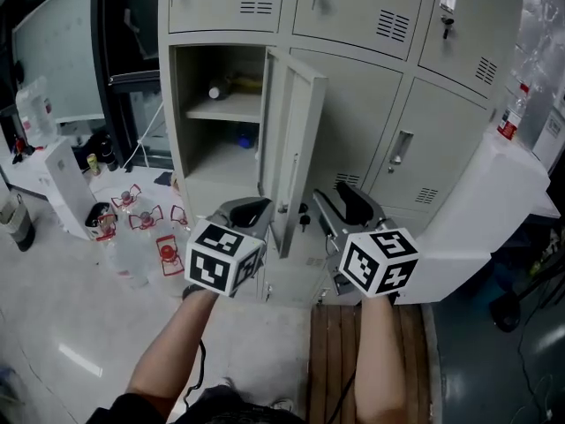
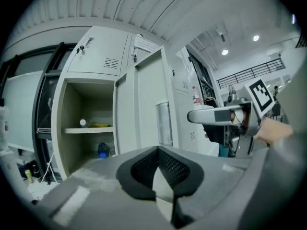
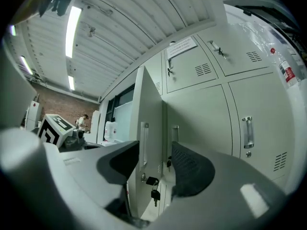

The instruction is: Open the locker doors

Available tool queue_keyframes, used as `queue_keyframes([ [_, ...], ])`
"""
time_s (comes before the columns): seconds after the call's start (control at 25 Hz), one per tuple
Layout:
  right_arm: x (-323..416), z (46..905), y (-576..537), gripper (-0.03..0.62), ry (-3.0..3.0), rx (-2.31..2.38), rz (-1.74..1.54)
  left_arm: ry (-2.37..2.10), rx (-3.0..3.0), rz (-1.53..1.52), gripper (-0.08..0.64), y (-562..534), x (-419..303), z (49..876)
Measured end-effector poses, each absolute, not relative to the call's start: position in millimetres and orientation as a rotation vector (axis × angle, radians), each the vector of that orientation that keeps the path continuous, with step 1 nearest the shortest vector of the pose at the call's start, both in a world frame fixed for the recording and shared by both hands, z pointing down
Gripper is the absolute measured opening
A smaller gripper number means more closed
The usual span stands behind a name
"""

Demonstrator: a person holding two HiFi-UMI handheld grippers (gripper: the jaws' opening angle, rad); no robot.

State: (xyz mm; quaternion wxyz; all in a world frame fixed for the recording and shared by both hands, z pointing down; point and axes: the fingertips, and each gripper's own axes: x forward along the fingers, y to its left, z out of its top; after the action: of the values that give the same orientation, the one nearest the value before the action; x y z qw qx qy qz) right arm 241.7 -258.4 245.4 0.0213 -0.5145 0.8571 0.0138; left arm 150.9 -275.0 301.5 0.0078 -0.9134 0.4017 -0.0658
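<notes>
The head view looks steeply down from above onto the left gripper (image 1: 252, 208), the right gripper (image 1: 340, 200) and the lockers (image 1: 371, 122) just ahead. The left gripper view sits low and close to the lockers. It faces into the open compartment (image 2: 88, 123) and takes in the right gripper at its right side. The right gripper view faces the edge of the open door (image 3: 149, 128), very near it. All 3 views share that door.

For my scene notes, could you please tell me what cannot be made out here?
- Shelf items in the open locker: too small in the head view to name.
- Paper notice on an upper door: print too small, right gripper view.
- Top lockers: cut by the head view's upper edge.
</notes>
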Motion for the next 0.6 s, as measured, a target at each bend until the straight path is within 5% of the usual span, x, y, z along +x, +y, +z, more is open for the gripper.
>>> queue_keyframes([
  [0.6,257,251,-287,0.206,2.620,-1.668,0.029,1.270,-2.833,-0.249,0.003,-291,138,301],
])
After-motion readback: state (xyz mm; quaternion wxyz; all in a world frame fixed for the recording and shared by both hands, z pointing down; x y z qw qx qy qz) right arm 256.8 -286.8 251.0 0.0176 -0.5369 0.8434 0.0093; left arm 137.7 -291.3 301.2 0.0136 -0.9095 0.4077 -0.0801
